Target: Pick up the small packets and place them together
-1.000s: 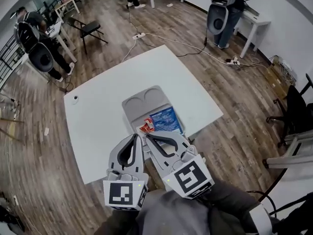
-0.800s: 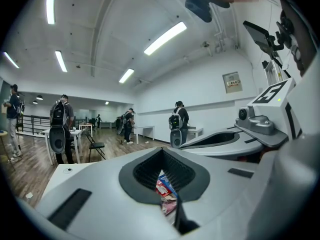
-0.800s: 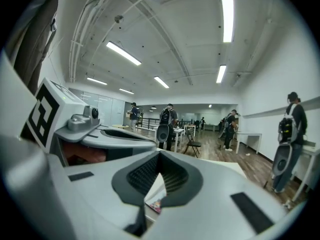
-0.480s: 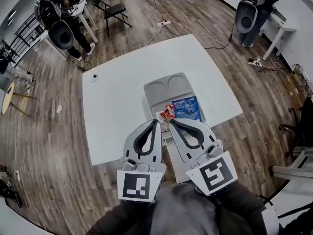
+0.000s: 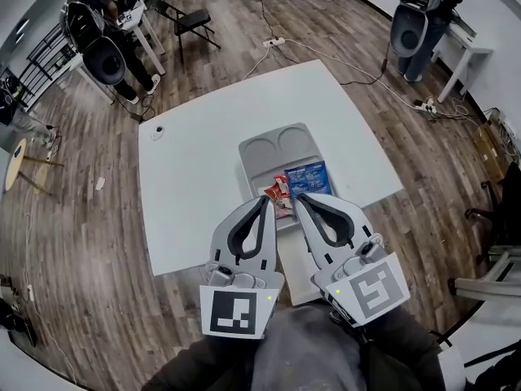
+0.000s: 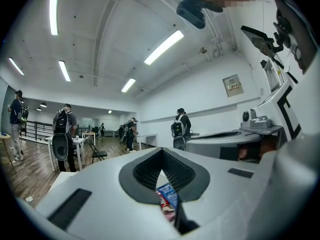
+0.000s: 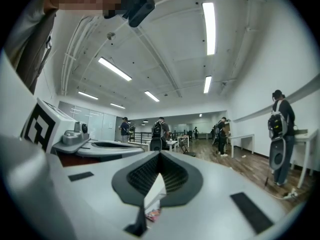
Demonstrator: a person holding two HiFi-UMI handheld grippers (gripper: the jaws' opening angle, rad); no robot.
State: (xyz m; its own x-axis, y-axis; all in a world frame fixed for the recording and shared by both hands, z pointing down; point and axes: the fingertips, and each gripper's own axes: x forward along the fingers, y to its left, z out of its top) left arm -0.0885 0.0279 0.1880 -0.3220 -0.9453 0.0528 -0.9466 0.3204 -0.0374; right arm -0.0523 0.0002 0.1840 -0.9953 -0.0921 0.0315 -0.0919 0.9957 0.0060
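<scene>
Left tongs: the left tongs [image 5: 265,202] are clenched, tips meeting, with nothing held; the left gripper view only shows packets below through the gap behind the tips.
Right tongs: the right tongs [image 5: 296,199] are also clenched and empty, beside the left pair and pointing the same way.
Packets: a blue packet [image 5: 309,177] and a small cluster of red packets [image 5: 281,189] lie touching one another at the near end of a grey tray [image 5: 259,147].
Key relation: the packets sit just beyond and below both tips. The red cluster falls between the two tips, and the blue packet is straight ahead of the right tongs, so that hand looks nearer to it.
Long axis: the blue packet seems to run away from the person, slightly skewed; the red ones are too small to tell.
Next move, judged: the tongs would need to release and tip downward.
Surroundings: the white bench [image 5: 191,173] also carries a small round object [image 5: 157,132], well apart.
Obstructions: only the tray wall near the packets.
</scene>
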